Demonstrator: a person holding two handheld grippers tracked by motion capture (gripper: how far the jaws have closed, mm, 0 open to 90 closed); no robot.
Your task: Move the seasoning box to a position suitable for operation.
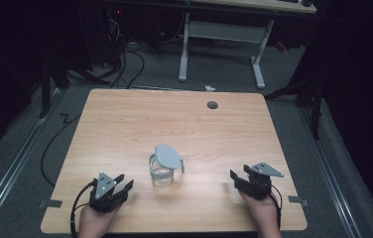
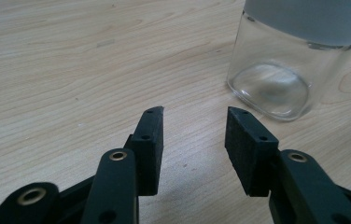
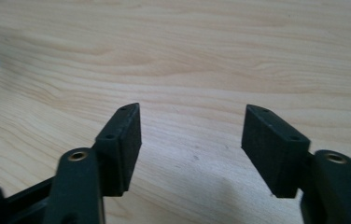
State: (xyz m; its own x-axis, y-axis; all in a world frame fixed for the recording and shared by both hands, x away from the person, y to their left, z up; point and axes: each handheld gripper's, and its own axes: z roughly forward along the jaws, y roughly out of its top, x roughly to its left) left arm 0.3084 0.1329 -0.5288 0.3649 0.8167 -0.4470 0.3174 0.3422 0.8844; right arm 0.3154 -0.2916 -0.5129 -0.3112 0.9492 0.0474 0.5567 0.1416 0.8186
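At the counter's [image 1: 125, 124] near edge the left gripper [image 1: 121, 188] and right gripper [image 1: 238, 180] rest with jaws wide and empty, while between them, slightly farther, the lidded glass jar [image 1: 163, 171] stands untouched, so the work has barely begun.

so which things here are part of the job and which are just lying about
Part of the job:
jar
lid, resting tilted on the jar
left gripper, jaws open
right gripper, jaws open

Lying about:
grey round cap in the table
desk behind
floor cables
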